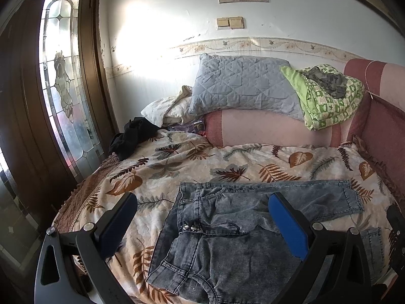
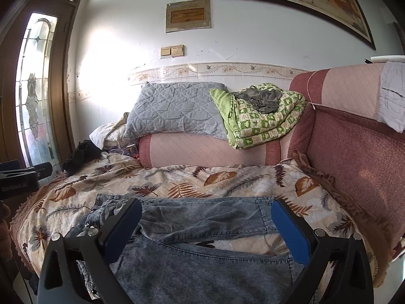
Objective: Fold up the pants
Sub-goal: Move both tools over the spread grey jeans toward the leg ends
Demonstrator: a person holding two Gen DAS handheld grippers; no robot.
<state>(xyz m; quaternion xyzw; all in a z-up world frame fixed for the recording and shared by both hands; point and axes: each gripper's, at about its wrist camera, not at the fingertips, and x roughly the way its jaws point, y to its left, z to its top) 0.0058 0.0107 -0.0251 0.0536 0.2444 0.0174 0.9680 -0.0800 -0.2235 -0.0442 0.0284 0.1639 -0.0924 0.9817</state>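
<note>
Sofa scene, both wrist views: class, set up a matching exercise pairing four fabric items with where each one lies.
Items:
1. jeans
2. grey quilted pillow
3. green patterned blanket
4. black garment

Places:
A. at the far left end of the leaf-print cover, near the door
B. spread on the leaf-print cover, nearest the grippers
C. on the pink bolster, at its right end, by the sofa back
D. on the pink bolster, left of the green bundle

Pairs: 1-B, 2-D, 3-C, 4-A
</note>
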